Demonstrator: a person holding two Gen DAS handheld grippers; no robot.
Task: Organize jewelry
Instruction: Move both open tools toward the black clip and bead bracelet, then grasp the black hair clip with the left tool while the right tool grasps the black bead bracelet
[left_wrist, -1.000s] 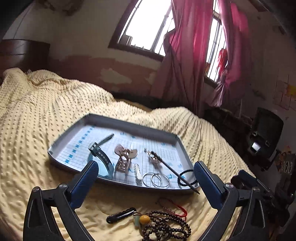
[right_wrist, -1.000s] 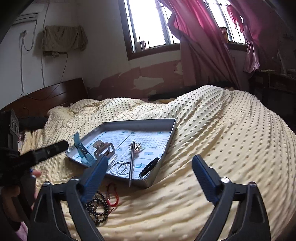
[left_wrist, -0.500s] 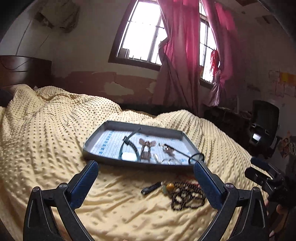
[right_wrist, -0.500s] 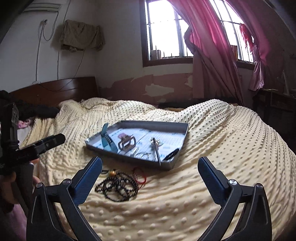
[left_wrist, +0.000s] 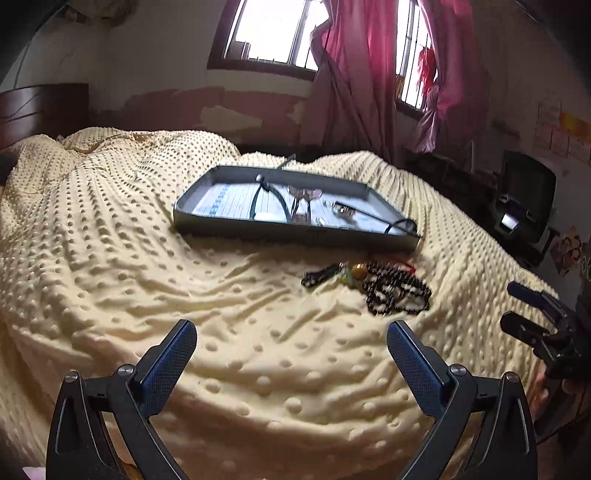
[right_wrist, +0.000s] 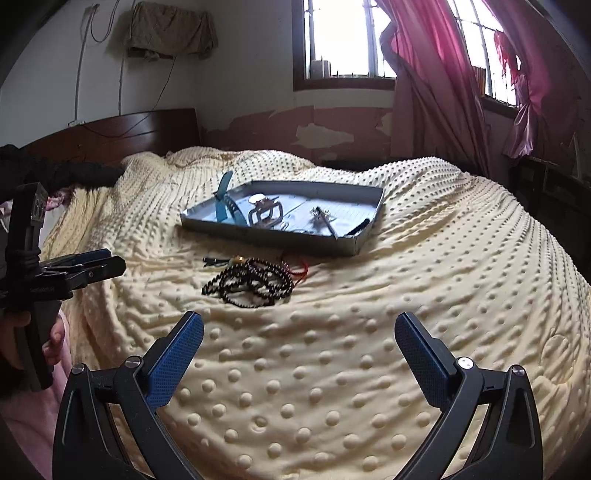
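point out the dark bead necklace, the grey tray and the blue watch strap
dark bead necklace (right_wrist: 249, 282), right wrist view, on the middle of the bead pile on the blanket
grey tray (left_wrist: 295, 230), left wrist view, on its near outer wall
blue watch strap (right_wrist: 222, 199), right wrist view, on the upright end

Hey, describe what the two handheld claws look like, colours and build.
Both match: the left claw and right claw have black angular frames with silver screws, and two fingers faced with blue, finely textured pads. From the right view, the left claw's black handle carries small white lettering, too small to read.
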